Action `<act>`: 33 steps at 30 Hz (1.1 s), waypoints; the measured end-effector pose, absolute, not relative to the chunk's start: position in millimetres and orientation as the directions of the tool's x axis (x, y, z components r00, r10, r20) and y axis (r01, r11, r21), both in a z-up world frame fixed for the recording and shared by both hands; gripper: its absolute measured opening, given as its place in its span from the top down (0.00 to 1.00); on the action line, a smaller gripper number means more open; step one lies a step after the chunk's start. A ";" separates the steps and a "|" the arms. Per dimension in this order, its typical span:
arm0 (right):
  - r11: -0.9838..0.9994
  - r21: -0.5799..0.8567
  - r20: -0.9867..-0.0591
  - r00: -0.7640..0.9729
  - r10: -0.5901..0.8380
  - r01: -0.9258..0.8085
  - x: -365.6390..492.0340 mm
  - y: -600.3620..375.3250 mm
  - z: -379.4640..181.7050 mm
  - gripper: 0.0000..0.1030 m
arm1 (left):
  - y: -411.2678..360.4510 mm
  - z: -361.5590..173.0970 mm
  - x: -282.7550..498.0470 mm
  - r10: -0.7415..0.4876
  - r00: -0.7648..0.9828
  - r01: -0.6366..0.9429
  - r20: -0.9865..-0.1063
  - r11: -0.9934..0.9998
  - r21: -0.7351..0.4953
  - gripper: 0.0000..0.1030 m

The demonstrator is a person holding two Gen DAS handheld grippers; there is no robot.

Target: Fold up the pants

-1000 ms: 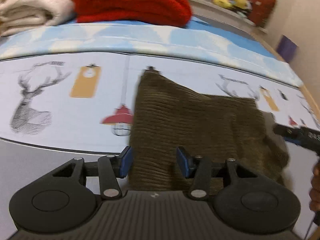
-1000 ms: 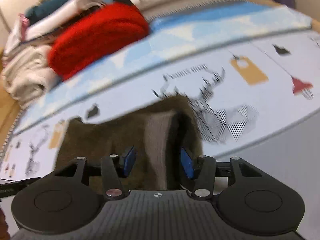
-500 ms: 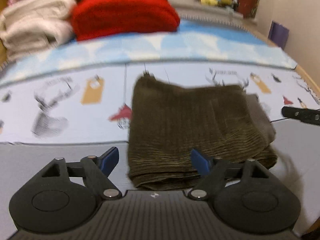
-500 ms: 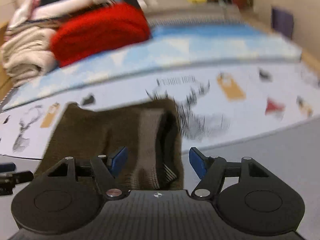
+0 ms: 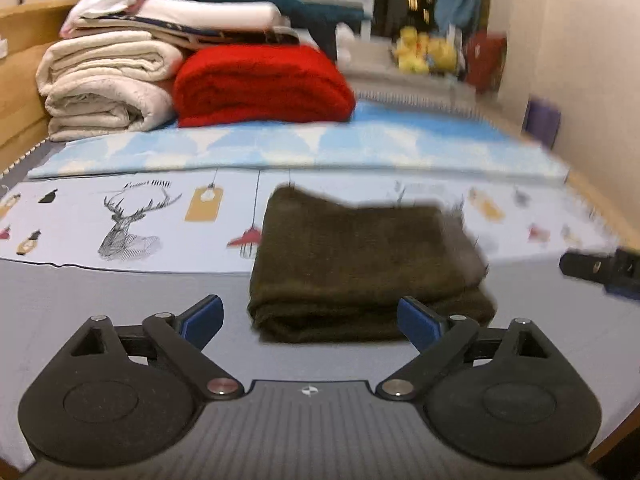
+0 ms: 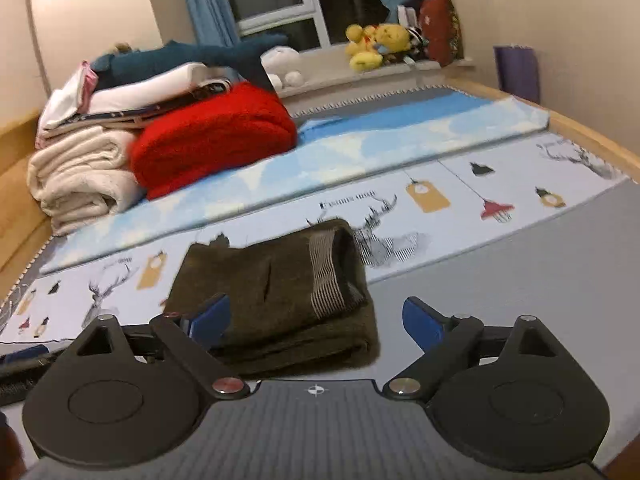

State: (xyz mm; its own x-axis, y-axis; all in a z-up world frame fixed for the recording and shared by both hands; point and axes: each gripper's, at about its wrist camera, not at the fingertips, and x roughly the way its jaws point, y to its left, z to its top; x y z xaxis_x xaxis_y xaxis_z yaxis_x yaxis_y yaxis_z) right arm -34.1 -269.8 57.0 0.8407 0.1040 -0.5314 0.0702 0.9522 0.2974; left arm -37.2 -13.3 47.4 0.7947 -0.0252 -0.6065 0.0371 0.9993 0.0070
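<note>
The dark olive corduroy pants [image 5: 360, 268] lie folded into a thick rectangle on the bed, also seen in the right wrist view [image 6: 280, 296] with the striped waistband lining showing. My left gripper [image 5: 310, 318] hangs just short of the fold's near edge; its jaws are opening wide and the blue pads touch nothing. My right gripper [image 6: 316, 320] sits back from the pants' near right corner, jaws likewise opening, nothing pressed between them. The right gripper's tip [image 5: 600, 270] shows at the right edge of the left wrist view.
A red blanket [image 5: 260, 84] and a stack of cream and white linens [image 5: 108, 80] stand at the back left of the bed. The printed deer sheet [image 5: 132, 220] and grey cover [image 5: 100, 300] surround the pants. Plush toys [image 6: 372, 46] sit on the windowsill.
Both grippers let go of the pants, spread their jaws wide and drew back and upward. The folded pants now lie free on the bed.
</note>
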 end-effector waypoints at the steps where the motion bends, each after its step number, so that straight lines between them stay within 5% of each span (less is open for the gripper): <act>1: 0.954 0.294 -0.541 0.833 0.117 0.057 -32.2 -265.6 55.0 0.09 | -15.9 46.9 -37.6 -0.022 0.804 0.040 -0.594 0.999 0.018 0.04; 11: 0.989 0.148 -0.575 0.812 0.093 -0.008 -26.6 -232.8 47.9 0.09 | -22.8 32.9 -22.8 -0.018 0.787 0.054 -0.617 0.998 0.039 0.01; 33: 0.991 0.117 -0.620 0.776 0.118 -0.058 -4.5 -213.7 35.2 0.10 | -20.2 15.1 6.5 -0.037 0.726 0.031 -0.686 0.999 -0.021 0.01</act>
State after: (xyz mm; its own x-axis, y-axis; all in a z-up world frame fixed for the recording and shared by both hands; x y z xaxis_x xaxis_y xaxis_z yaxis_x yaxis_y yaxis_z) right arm -4.5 -213.7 35.2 0.7758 0.1181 -0.6199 -0.0576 0.9915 0.1167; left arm 6.5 -20.2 15.1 0.7265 -0.0370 -0.6862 0.0311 0.9993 -0.0210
